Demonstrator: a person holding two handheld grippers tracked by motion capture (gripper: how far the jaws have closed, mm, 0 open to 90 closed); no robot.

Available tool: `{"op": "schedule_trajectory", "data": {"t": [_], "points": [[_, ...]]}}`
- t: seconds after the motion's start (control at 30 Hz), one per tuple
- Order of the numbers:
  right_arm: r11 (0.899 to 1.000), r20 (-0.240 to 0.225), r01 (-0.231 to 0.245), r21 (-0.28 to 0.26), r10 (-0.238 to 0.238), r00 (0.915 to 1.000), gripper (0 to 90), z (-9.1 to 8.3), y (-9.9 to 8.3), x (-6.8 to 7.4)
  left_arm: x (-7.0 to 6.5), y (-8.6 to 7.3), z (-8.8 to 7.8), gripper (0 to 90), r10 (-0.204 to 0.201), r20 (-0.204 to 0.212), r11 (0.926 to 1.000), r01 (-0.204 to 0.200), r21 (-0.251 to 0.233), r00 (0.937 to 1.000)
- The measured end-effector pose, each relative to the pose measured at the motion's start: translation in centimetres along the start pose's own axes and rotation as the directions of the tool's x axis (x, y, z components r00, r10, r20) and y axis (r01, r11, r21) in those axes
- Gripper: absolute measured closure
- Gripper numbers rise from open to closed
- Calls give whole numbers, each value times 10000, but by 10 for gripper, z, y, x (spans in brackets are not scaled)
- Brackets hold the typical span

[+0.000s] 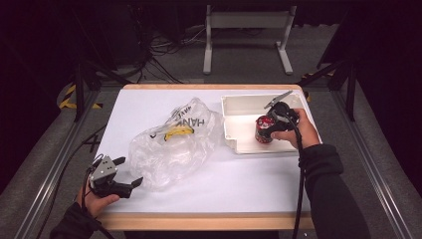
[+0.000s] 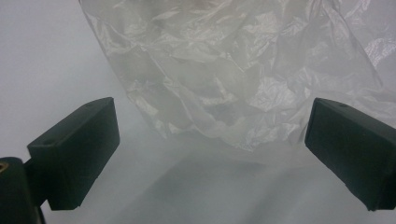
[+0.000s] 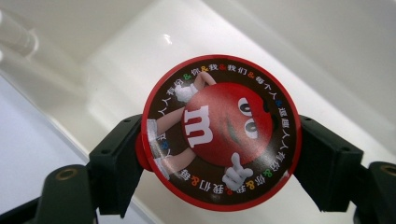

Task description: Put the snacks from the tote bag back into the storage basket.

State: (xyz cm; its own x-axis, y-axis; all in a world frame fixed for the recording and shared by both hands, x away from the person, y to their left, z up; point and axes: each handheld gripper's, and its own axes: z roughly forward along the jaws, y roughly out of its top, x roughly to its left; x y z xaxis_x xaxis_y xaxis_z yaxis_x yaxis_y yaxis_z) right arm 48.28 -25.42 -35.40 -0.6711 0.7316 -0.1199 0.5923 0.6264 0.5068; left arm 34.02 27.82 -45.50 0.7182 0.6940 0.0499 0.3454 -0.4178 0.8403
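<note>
The right tongs (image 1: 268, 128) are clenched on a red candy canister (image 1: 263, 130), one jaw pressed to each side of its body. In the right gripper view the canister's round lid (image 3: 219, 133) faces the camera, showing a red cartoon candy figure with a white letter m, ringed by small printed characters (too fine to read). The canister stands upright inside a shallow white tray (image 1: 239, 107), at the tray's near right part; whether its base rests on the tray floor or hangs just above it cannot be told. The tray sits at the far right of the white desk (image 1: 239, 179).

The left tongs (image 1: 127, 172) are released, jaws spread wide with nothing between them. They rest low at the near left corner of the desk and point toward a crumpled clear plastic bag (image 1: 174, 144) lying in the middle of the desk, left of the tray. The bag carries black lettering and a yellow mark (image 1: 178, 132). In the left gripper view the bag's wrinkled edge (image 2: 224, 88) lies just beyond the jaw tips, apart from both.
</note>
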Motion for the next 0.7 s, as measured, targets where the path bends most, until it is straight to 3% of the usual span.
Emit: {"op": "schedule_trajectory", "data": {"t": [0.2, 0.7], "points": [[9987, 44, 56, 509, -58, 10000, 235, 10, -2, -1, 0, 0, 0, 40, 6, 10, 10000, -6, -1, 10000], [9965, 102, -36, 834, 28, 9999, 235, 18, -4, -4, 0, 0, 1, 41, 13, -18, 10000, -13, 59, 10000]]}}
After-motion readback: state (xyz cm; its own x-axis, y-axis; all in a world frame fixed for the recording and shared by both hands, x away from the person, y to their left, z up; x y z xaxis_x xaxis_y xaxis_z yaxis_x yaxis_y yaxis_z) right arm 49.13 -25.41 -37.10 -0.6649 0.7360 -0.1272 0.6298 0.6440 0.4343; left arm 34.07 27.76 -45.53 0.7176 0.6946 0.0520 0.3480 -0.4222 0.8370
